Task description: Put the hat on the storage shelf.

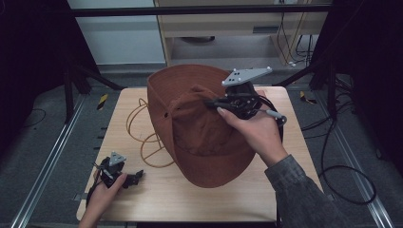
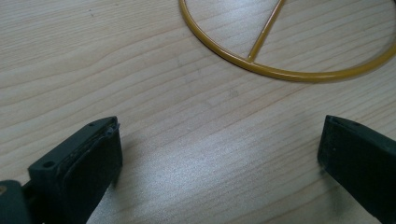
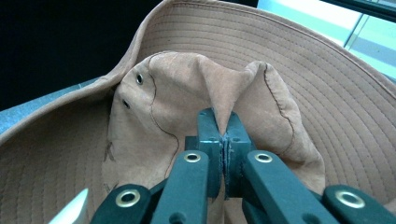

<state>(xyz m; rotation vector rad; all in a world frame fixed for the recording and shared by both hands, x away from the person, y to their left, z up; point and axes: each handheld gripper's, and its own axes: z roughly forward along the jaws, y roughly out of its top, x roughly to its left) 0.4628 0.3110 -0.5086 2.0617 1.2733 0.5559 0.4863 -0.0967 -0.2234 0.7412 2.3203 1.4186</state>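
A person's right gripper [image 1: 213,102] pinches a fold of cloth at the crown of a rust-brown, wide-brimmed fabric hat [image 1: 199,137], which lies across the middle of a pale wooden table [image 1: 142,199] with its far brim tipped up. In the right gripper view the two black jaws meet tightly on that raised pleat of the hat [image 3: 154,107], the stitched brim curving behind it. The hat looks light and soft: the crown crumples where it is nipped and will likely sag rather than hold its shape, so a firm bite on a thick fold of the crown, or on the stiffer stitched brim, seems the safest hold. Near the table's left front edge the left gripper [image 1: 134,177] rests in the other hand, its jaws standing wide apart over bare wood, close to a yellow wire-frame stand [image 2: 261,65] that lies partly under the hat's left side.
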